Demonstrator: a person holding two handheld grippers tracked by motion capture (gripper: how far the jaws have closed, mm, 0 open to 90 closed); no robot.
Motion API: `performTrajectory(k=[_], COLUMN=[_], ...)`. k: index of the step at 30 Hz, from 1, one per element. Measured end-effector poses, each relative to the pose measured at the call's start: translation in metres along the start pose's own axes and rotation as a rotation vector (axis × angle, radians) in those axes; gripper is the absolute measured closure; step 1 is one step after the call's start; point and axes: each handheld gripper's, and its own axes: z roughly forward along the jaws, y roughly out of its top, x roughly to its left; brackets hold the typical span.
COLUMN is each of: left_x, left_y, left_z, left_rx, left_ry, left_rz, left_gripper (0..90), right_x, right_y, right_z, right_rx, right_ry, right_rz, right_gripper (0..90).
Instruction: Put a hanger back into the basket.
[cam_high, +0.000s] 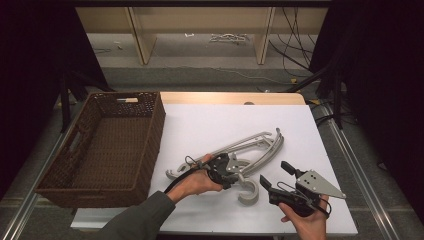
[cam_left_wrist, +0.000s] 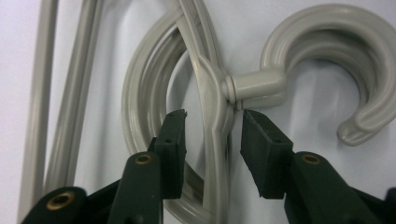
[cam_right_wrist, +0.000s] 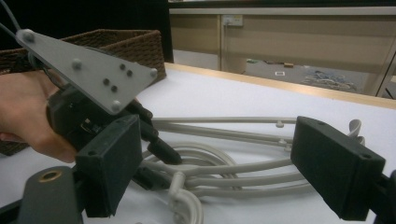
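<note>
Two hand-held grippers at a pile of grey hangers on a white table.

High view: the hangers (cam_high: 250, 150) lie at centre frame, a brown wicker basket (cam_high: 107, 145) at the left; the left gripper (cam_high: 226, 170) sits on the pile near the hook, while the right gripper (cam_high: 272, 176), lower right, is parted and holds nothing. Left gripper view: the left gripper (cam_left_wrist: 212, 135) is partly open, its jaws straddling a hanger neck (cam_left_wrist: 217, 107) just below the hook (cam_left_wrist: 336, 56), not yet pinching it. Right gripper view: the right gripper (cam_right_wrist: 233, 163) gapes wide at the bottom of the frame, the hangers (cam_right_wrist: 233, 172) beyond it, the other hand (cam_right_wrist: 28, 116) and its grey plate (cam_right_wrist: 88, 70) upper left.
</note>
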Motion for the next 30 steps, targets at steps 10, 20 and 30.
performTrajectory(k=[10, 20, 30], left_x=[0.004, 0.009, 0.02], left_y=[0.001, 0.002, 0.002], left_z=[0.003, -0.009, -0.022], left_rx=[-0.001, -0.038, -0.121], left_ry=[-0.062, -0.049, -0.066], left_rz=[-0.043, -0.049, -0.153], left_gripper=[77.7, 80.8, 81.0], right_x=[-0.001, -0.001, -0.002], right_y=[0.0, 0.0, 0.001], right_z=[0.0, 0.0, -0.001], right_rx=[0.002, 0.006, -0.016], right_ry=[-0.004, -0.001, -0.01], right_rz=[0.0, 0.005, 0.004], right_gripper=[17.8, 18.2, 18.8])
